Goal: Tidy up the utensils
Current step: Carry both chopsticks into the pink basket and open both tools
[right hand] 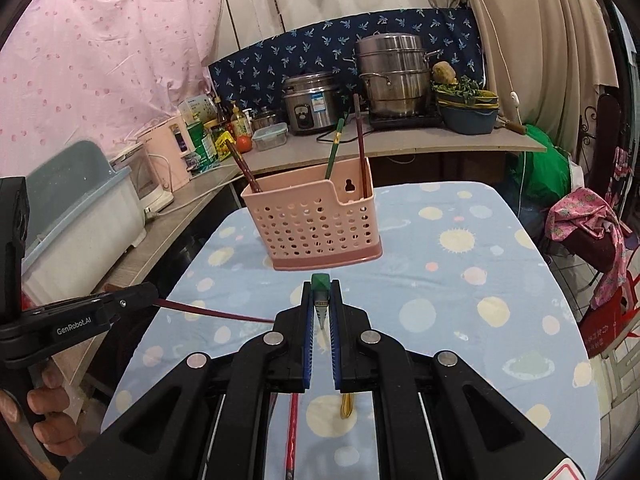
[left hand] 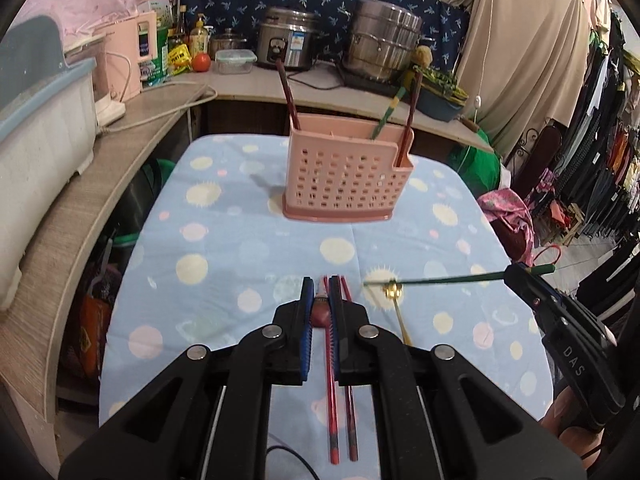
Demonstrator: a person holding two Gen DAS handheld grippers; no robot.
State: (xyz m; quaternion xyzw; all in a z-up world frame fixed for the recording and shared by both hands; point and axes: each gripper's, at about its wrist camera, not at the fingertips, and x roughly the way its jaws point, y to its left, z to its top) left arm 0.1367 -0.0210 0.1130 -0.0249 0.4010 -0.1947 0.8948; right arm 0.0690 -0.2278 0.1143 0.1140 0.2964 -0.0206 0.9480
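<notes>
Utensils stood and lay across two views. Left wrist view: the left gripper (left hand: 322,292) was clenched on a dark red chopstick (left hand: 321,312), seen end-on, its long axis running sideways across the pads. Below it, two red chopsticks (left hand: 334,400) lay on the blue dotted tablecloth (left hand: 224,240), long axes pointing toward the pink holder (left hand: 344,180), w/ a gold spoon (left hand: 396,296) just to their right, bowl toward the holder, handle toward the camera. At right the right gripper (left hand: 516,274) gripped a green chopstick (left hand: 440,279) near one end; the stick ran about level, its free tip pointing left over the cloth. "DAS" was readable on that gripper's body. The holder stood upright mid-table, holding a dark chopstick at left and a green and a dark one at right, all leaning.

Right wrist view: the right gripper (right hand: 322,296) was clamped on the green chopstick (right hand: 321,283), here end-on, square butt showing above the pads. Only this view showed the left gripper (right hand: 150,294) from the side, marked "GenRobot.AI", w/ its dark red chopstick (right hand: 216,312) running right & slightly down, plus a hand (right hand: 52,412) on the grip. Also seen only here: the keyhole slot in the holder (right hand: 312,224). One red chopstick (right hand: 291,432) and part of the gold spoon (right hand: 346,406) showed below the fingers. Rice cooker label: unreadable.
</notes>
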